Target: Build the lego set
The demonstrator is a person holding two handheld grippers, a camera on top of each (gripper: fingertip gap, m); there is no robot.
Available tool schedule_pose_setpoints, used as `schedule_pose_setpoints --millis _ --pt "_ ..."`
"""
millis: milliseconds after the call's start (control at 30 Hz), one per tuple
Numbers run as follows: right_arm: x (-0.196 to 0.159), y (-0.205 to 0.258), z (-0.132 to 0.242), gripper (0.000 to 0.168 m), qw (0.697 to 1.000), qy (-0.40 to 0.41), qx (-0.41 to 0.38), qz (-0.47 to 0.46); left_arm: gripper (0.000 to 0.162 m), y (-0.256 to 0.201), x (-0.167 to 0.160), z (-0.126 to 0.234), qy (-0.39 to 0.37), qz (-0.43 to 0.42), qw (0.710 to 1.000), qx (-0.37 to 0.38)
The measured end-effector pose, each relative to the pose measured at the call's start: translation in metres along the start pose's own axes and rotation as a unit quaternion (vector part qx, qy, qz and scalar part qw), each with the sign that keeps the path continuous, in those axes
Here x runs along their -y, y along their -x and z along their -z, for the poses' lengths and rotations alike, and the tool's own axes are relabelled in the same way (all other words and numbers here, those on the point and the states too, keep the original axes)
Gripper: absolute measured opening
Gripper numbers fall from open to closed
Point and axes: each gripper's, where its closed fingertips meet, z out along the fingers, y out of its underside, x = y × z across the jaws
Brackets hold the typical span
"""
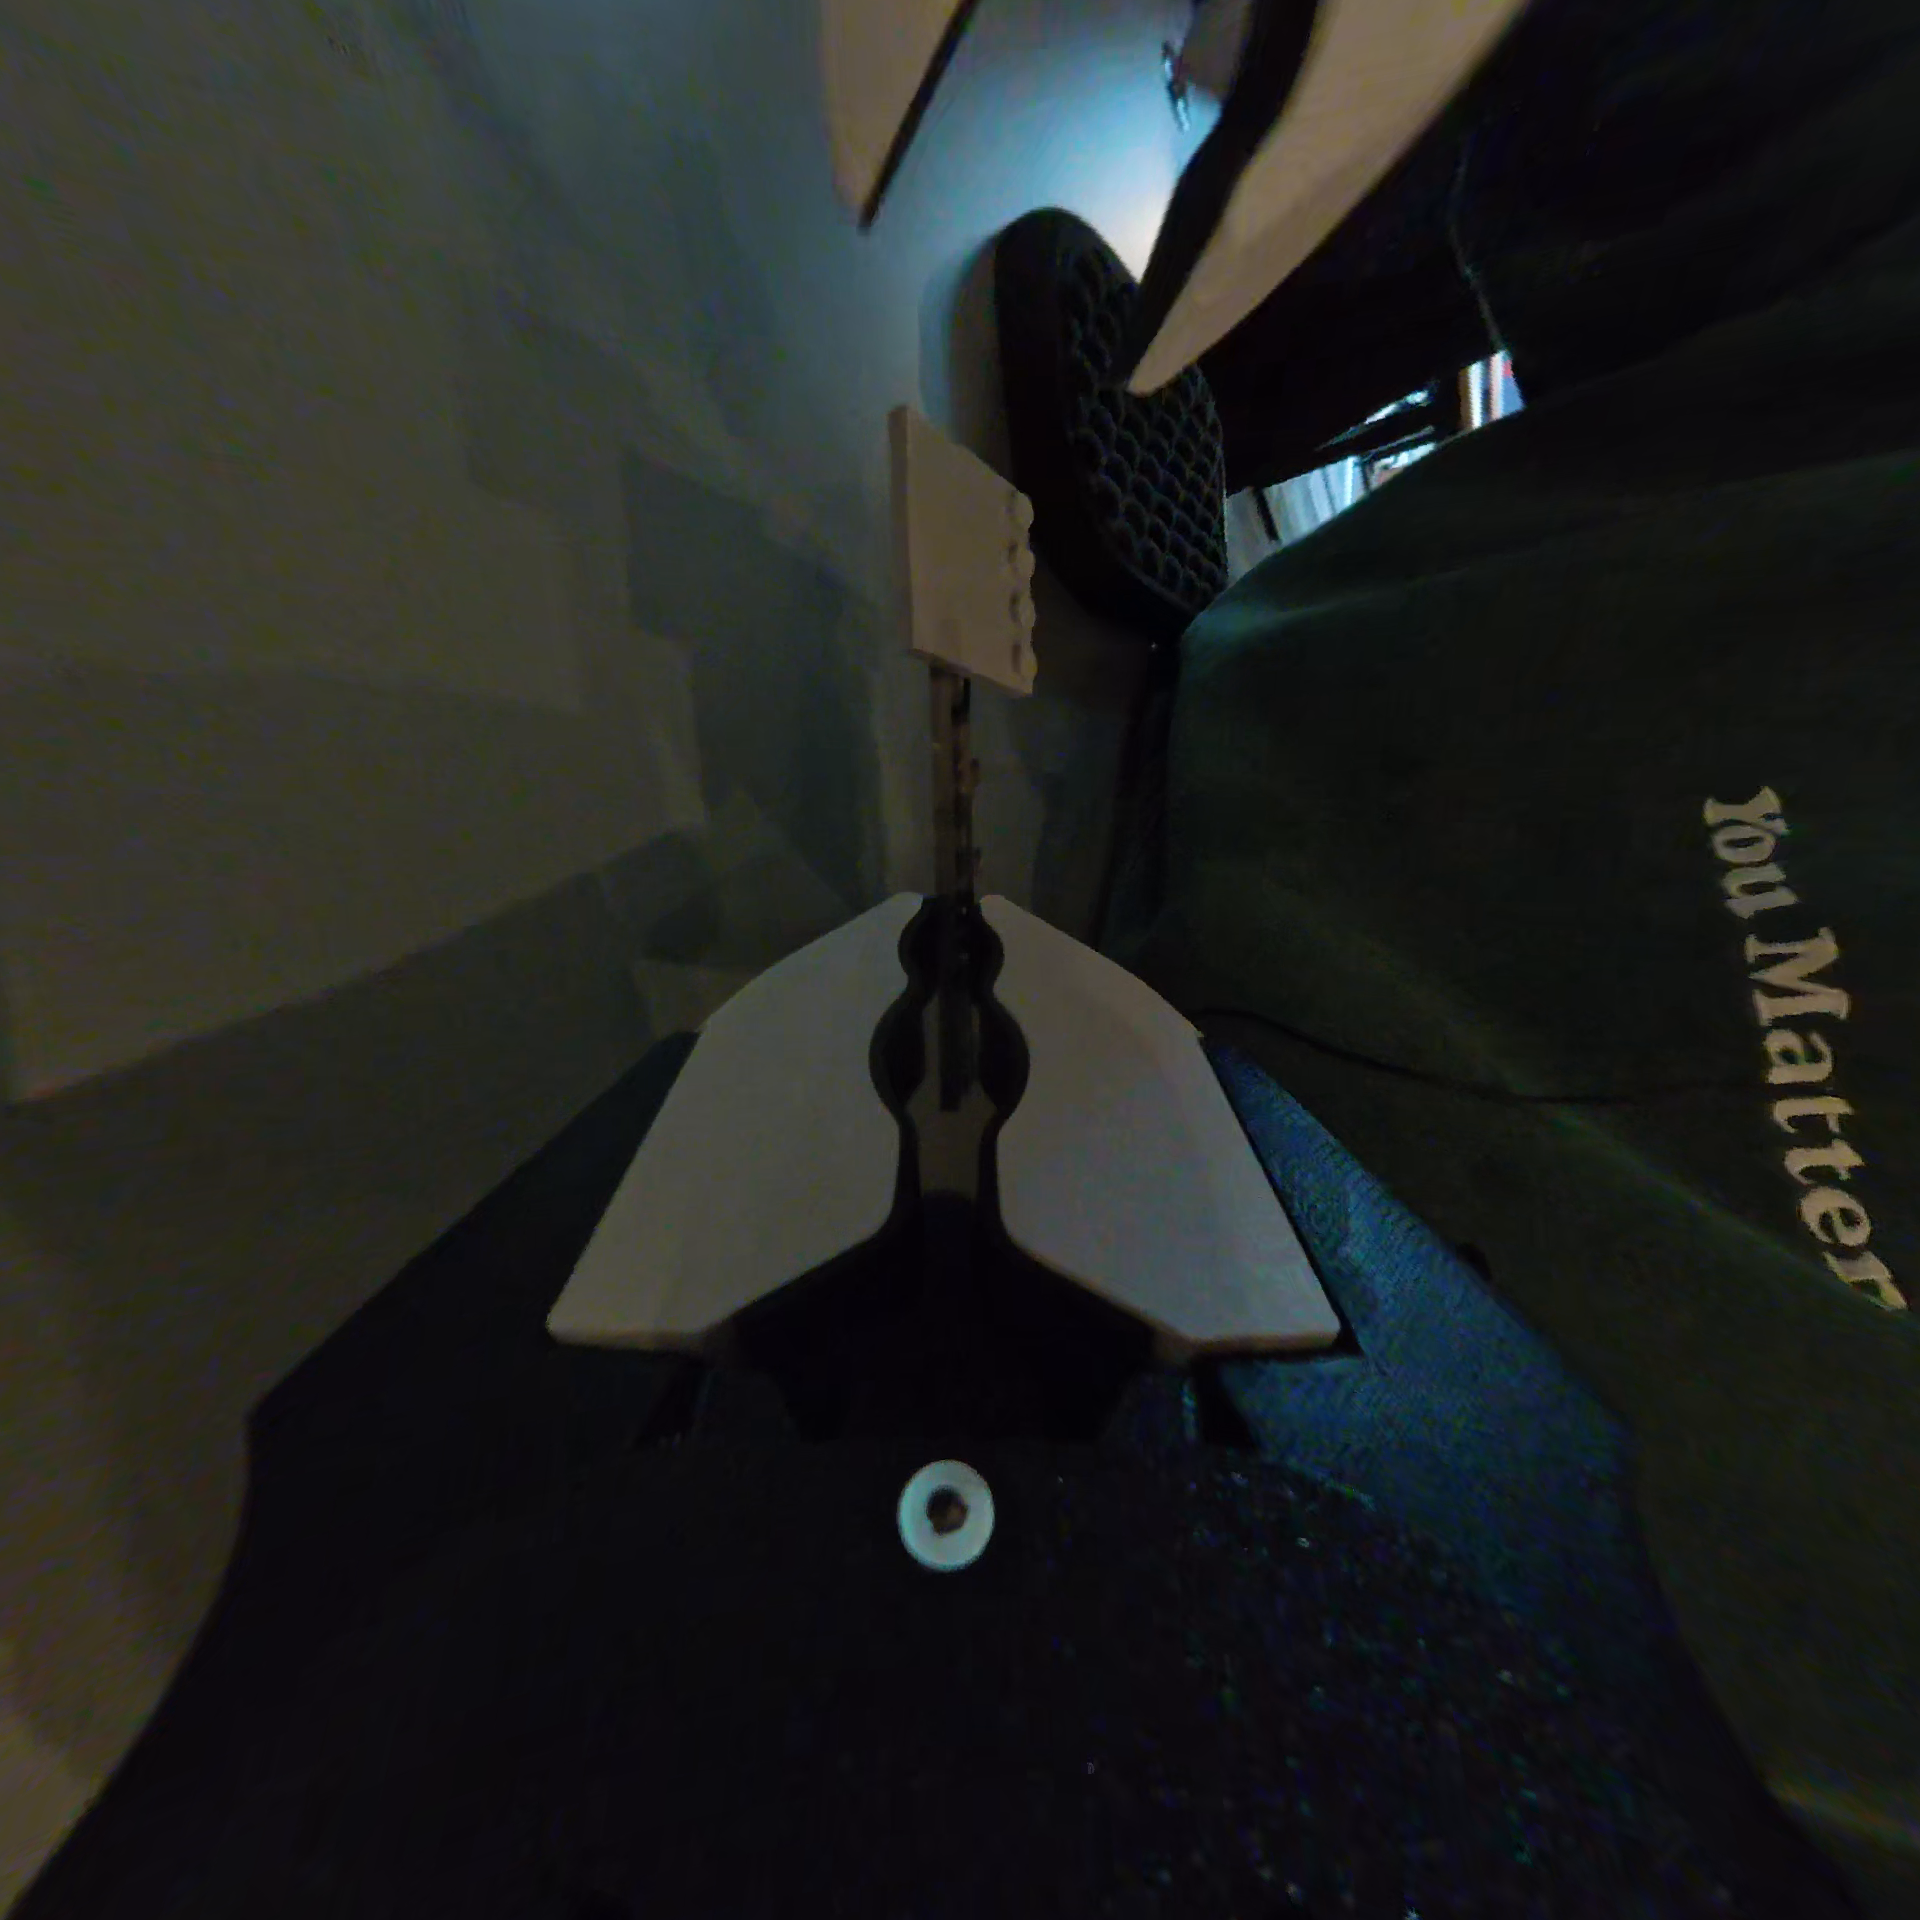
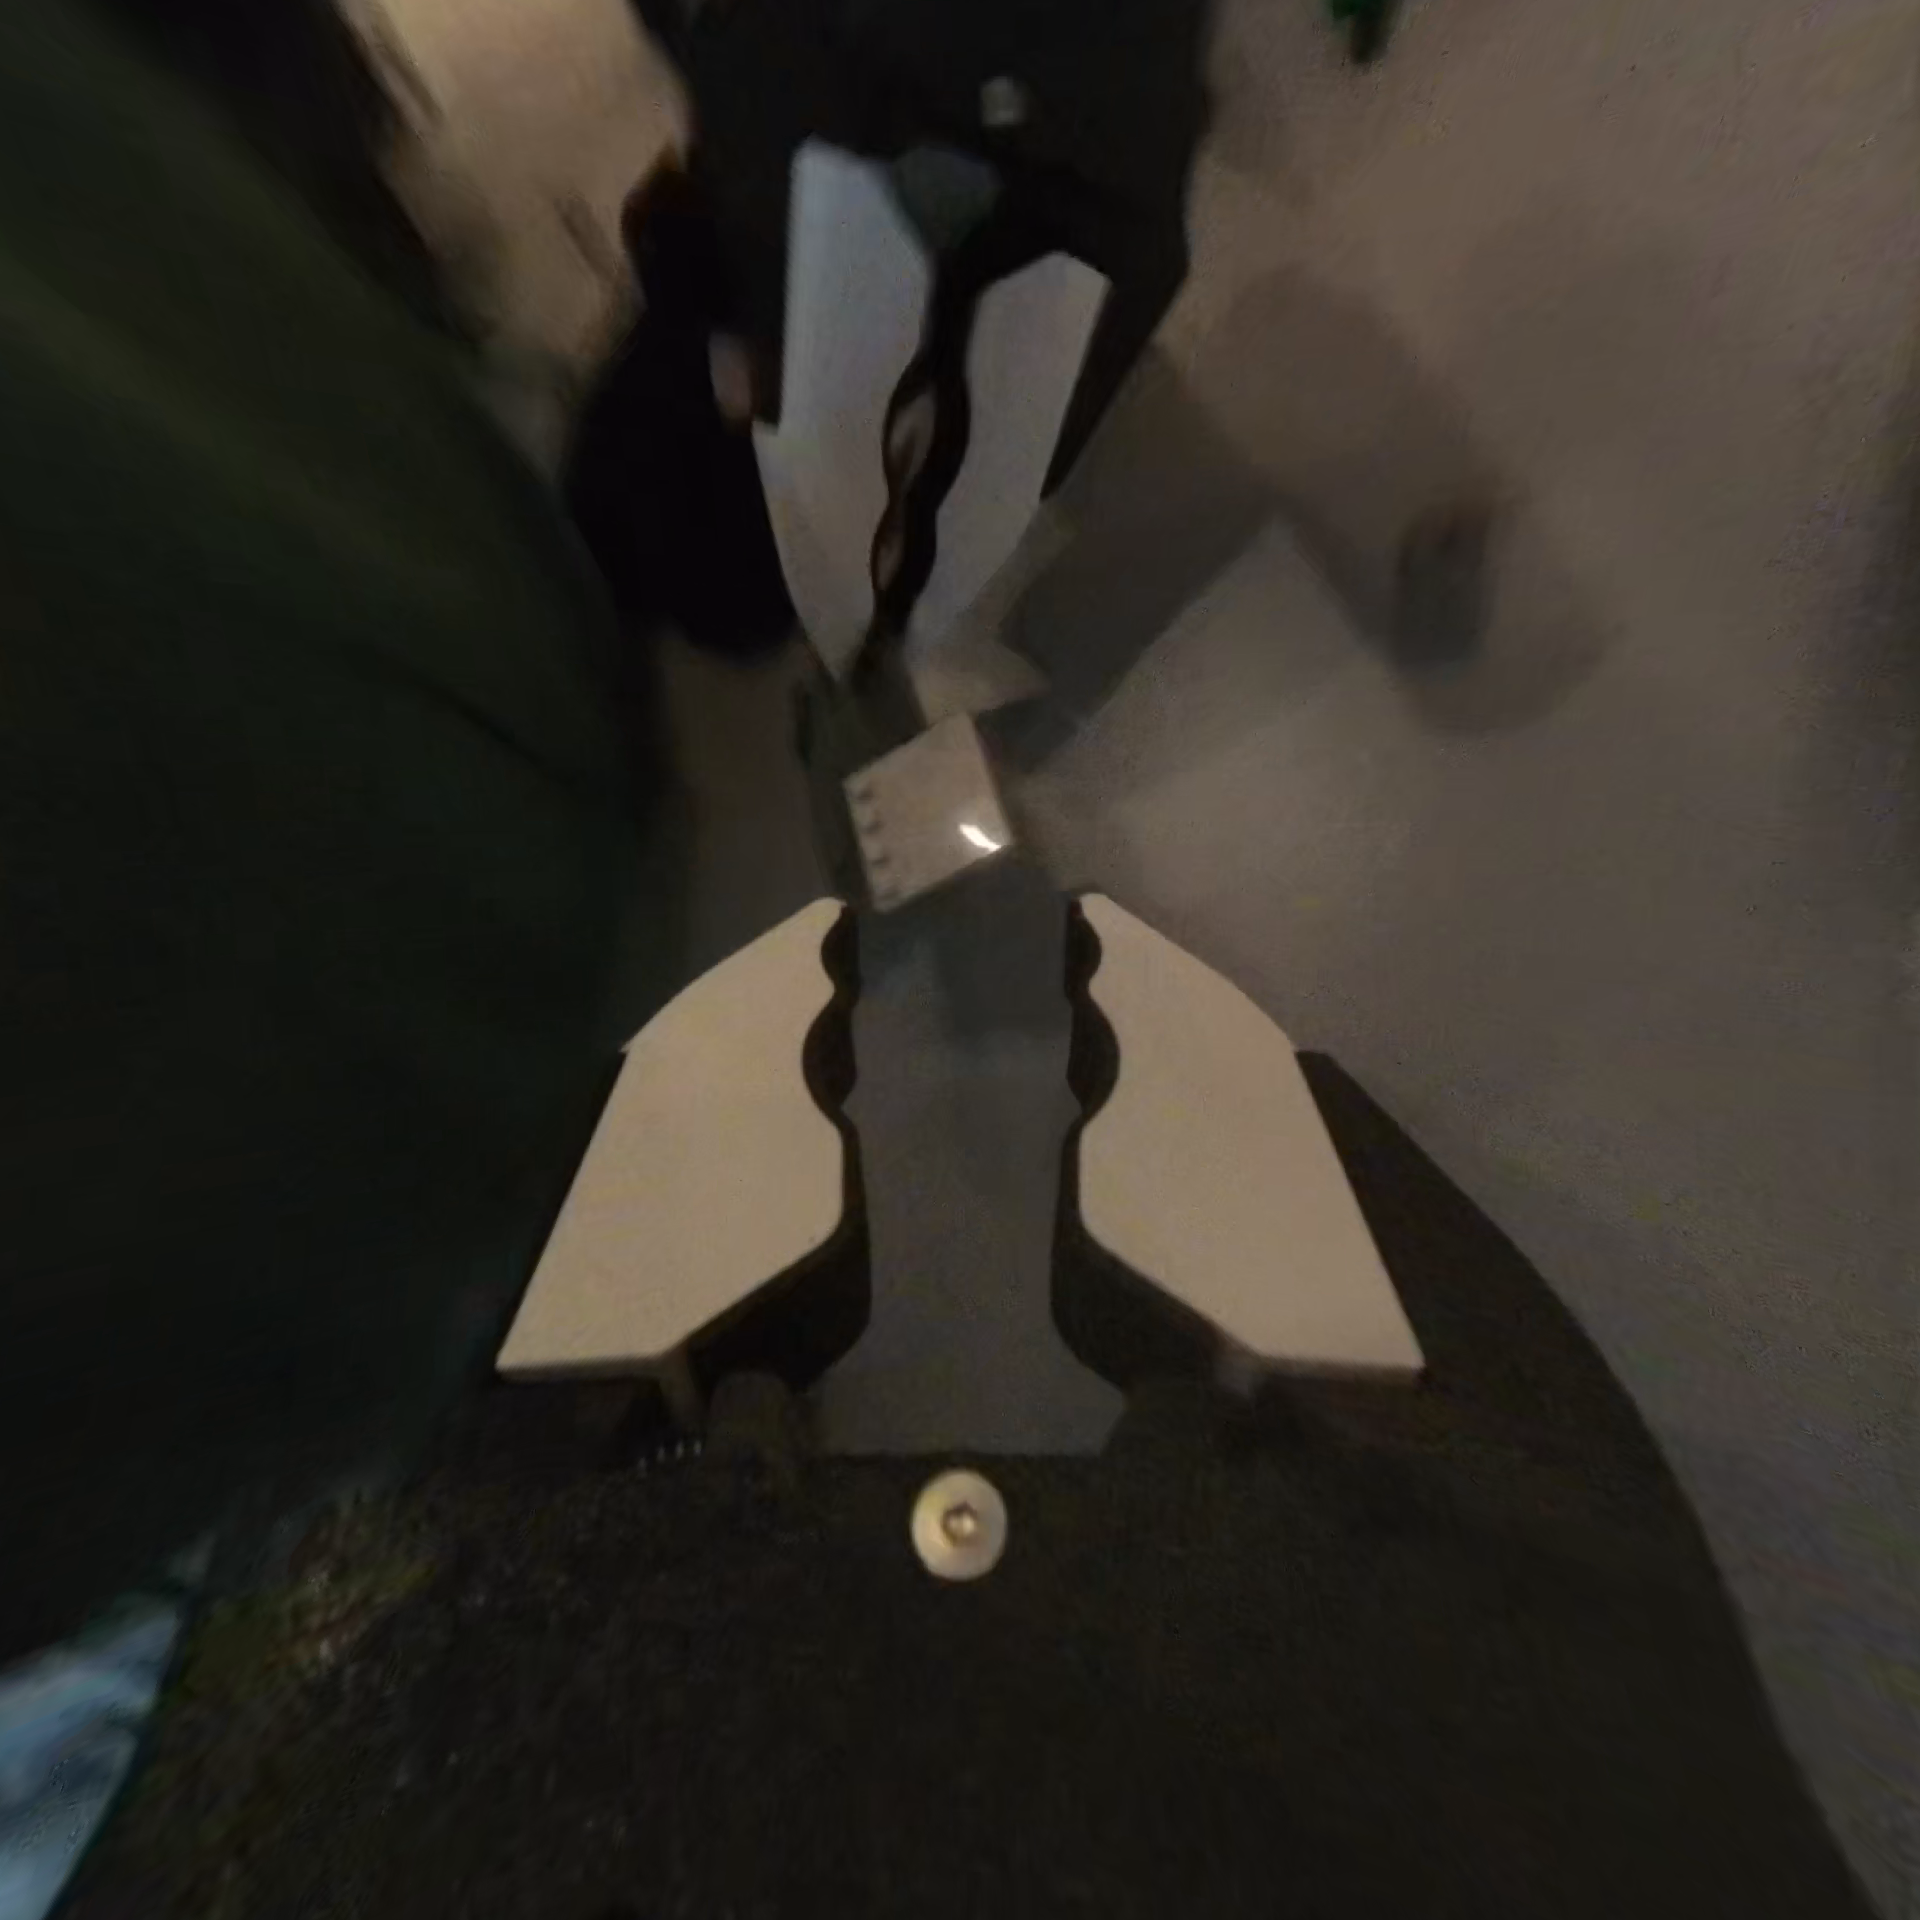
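Between the left gripper's (image 1: pixel 951 914) fingertips sat a thin grey plate (image 1: pixel 954 790), held edge-on and clamped tight, the jaws closed on its lower end. On the plate's far end was a white brick (image 1: pixel 961 551), its studs facing right in the left wrist view. So at least one joint appeared made: white brick seated on grey plate, the pair held in the air, clear of any surface.

The right wrist view showed the same white brick (image 2: pixel 925 821) from the other side, just ahead of the right gripper (image 2: pixel 961 920). That gripper was released, jaws well apart, holding nothing; the brick lay near the gap but was not touched by either finger. The view was motion-blurred, so finer detail could not be read.

In the left wrist view, the right gripper's ribbed black pad (image 1: pixel 1122 436) stood just beside the brick. A dark green garment (image 1: pixel 1507 883) filled the right side, and a pale surface (image 1: pixel 416 520) lay behind.

Progress judged early: one small sub-assembly seen, no other parts and no finished model in view. What was left could not be told.
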Motion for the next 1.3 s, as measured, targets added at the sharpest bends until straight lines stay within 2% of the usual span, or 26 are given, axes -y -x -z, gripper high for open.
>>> schedule_pose_setpoints --millis 67,133,333,467,1300 --pt "0.005 0.005 -0.001 0.037 0.99 -0.086 0.062 -0.092 0.005 -0.001 0.001 0.002 -0.003 -0.005 1.0 0.001" --pt "0.007 0.005 -0.002 0.035 0.974 -0.144 0.088 -0.149 0.005 0.0 0.002 0.004 -0.006 -0.01 1.0 0.007" --pt "0.001 0.003 -0.023 0.032 0.957 -0.174 0.094 -0.213 0.005 -0.001 0.005 0.003 -0.002 -0.016 1.0 0.004" --pt "0.004 0.004 -0.021 0.013 0.952 -0.198 0.101 -0.211 0.005 -0.002 0.005 0.001 0.002 -0.016 1.0 0.002" --pt "0.014 0.013 -0.012 0.01 0.957 -0.223 0.125 -0.137 0.005 -0.015 0.004 0.001 0.007 -0.005 0.999 -0.045"
